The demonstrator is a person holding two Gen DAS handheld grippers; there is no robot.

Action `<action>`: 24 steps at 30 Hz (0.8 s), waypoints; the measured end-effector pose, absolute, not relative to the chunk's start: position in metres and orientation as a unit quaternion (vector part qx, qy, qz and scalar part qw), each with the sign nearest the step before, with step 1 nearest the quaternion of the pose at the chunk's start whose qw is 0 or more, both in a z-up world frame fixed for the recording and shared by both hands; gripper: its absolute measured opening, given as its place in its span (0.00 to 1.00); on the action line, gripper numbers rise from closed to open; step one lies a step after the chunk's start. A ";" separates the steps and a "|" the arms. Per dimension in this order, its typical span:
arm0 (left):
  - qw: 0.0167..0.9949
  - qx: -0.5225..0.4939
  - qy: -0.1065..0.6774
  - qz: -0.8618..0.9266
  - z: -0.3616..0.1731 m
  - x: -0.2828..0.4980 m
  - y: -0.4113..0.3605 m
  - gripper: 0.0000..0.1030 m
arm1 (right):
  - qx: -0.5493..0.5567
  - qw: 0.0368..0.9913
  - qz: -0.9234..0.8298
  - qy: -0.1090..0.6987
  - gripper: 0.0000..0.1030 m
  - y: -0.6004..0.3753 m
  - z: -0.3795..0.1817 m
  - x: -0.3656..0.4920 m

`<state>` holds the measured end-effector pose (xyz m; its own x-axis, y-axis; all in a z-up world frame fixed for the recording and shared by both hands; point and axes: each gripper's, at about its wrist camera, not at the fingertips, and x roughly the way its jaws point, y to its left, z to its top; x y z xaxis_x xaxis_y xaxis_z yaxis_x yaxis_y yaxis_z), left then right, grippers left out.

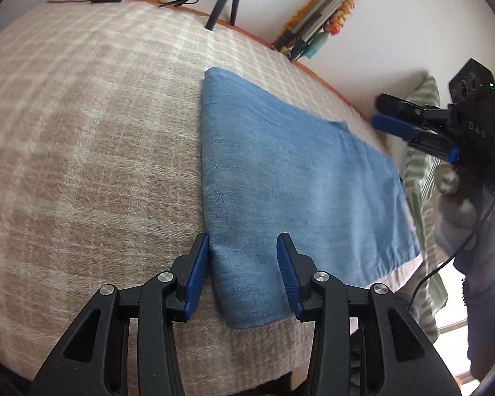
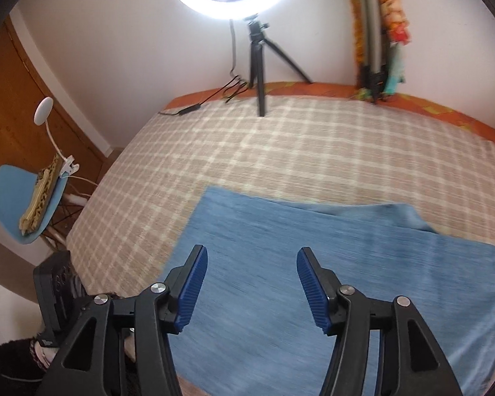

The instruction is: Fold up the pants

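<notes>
Left claw: the left claw (image 1: 243,247) hung low over the near end of the pants, its blue pads (image 1: 198,272) spread apart and pressing on nothing; the cloth's near left edge lay between them.
Right claw: the right claw (image 2: 252,262) stood released above the middle of the pants, its jaws wide with only flat cloth beneath. No earlier picture showed its motion. In the left wrist view it appeared at the far right (image 1: 384,112), held by a gloved hand (image 1: 462,204), off the pants' right edge.
Pants: the blue denim pants (image 1: 290,178) lay folded into a long flat rectangle on the bed, toward its near right side, one long edge straight, a small fold showing at the far corner (image 2: 402,213).
Bed: a beige and cream checked blanket (image 2: 280,142) covered the bed, with an orange border along the far edge.
Far edge: a small black tripod (image 2: 260,66) stood on the bed by the wall, carrying a lit ring light (image 2: 229,3), with a black cable (image 2: 194,107) trailing beside it.
Wall: folded tripod legs and colourful fabric (image 2: 379,33) leaned against the white wall.
Left side: a light blue chair (image 2: 19,204) stood beside the bed, patterned cloth lying on it.
</notes>
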<state>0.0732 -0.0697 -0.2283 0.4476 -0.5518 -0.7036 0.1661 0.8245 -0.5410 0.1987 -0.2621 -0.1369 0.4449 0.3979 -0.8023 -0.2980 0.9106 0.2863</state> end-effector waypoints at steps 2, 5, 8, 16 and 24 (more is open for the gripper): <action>0.824 -0.216 0.475 -0.223 -0.229 0.072 -0.067 0.39 | 0.059 0.837 0.220 0.497 0.58 -0.241 -0.147 0.209; 0.818 -0.236 0.470 -0.230 -0.231 0.071 -0.063 0.37 | 0.057 0.820 0.230 0.521 0.58 -0.212 -0.165 0.223; 0.818 -0.239 0.467 -0.236 -0.230 0.070 -0.063 0.36 | 0.045 0.801 0.224 0.554 0.58 -0.181 -0.184 0.239; 0.833 -0.203 0.449 -0.250 -0.213 0.065 -0.074 0.30 | -0.014 0.776 0.195 0.600 0.58 -0.130 -0.206 0.259; 0.847 -0.173 0.430 -0.261 -0.197 0.060 -0.091 0.30 | -0.123 0.752 0.155 0.629 0.56 -0.088 -0.221 0.266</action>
